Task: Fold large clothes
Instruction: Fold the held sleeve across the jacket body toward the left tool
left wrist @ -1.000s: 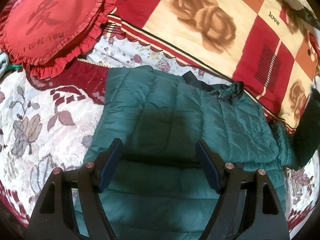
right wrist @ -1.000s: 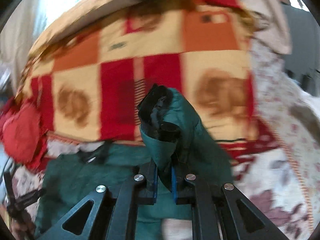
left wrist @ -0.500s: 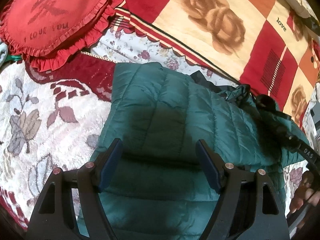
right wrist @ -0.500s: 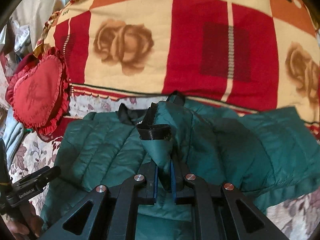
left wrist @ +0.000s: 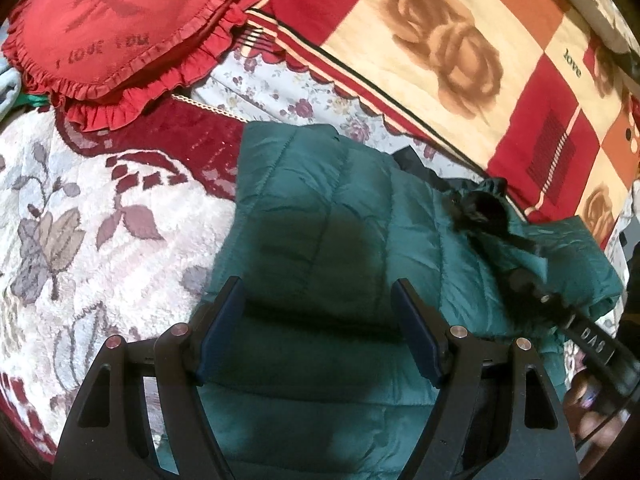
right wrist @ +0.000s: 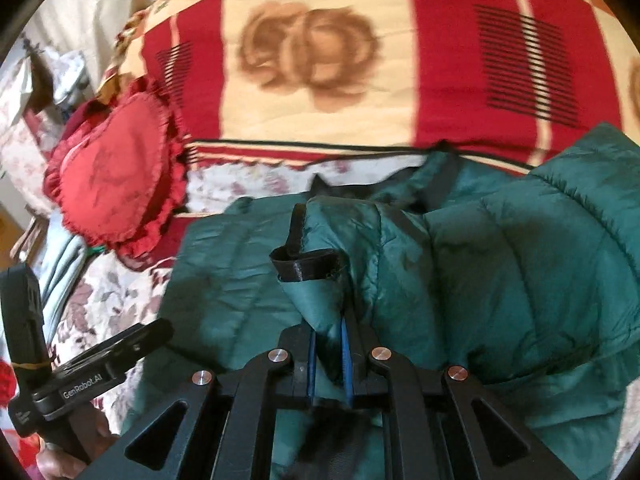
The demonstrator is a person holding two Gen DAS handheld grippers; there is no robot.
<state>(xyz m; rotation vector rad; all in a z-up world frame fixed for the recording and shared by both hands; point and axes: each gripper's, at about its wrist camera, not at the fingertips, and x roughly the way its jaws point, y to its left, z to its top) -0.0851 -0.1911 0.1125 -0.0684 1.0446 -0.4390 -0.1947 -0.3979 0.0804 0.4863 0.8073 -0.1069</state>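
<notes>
A dark green quilted puffer jacket (left wrist: 320, 216) lies on the bed, collar toward the far blanket. My left gripper (left wrist: 320, 300) is open and empty, hovering over the jacket's body. My right gripper (right wrist: 329, 354) is shut on the jacket's sleeve (right wrist: 316, 288), near its black cuff (right wrist: 306, 266), and holds it folded over the jacket's body (right wrist: 240, 280). The right gripper also shows at the right of the left wrist view (left wrist: 492, 216). The left gripper shows at the lower left of the right wrist view (right wrist: 160, 332).
A red heart-shaped ruffled cushion (left wrist: 112, 28) lies at the far left. A red, cream and orange rose-pattern blanket (left wrist: 440, 52) runs along the back. A cream floral bedspread (left wrist: 80, 232) lies left of the jacket.
My right gripper has carried the sleeve leftward and down across the jacket's body. The left gripper has stayed open, and its view shifted slightly.
</notes>
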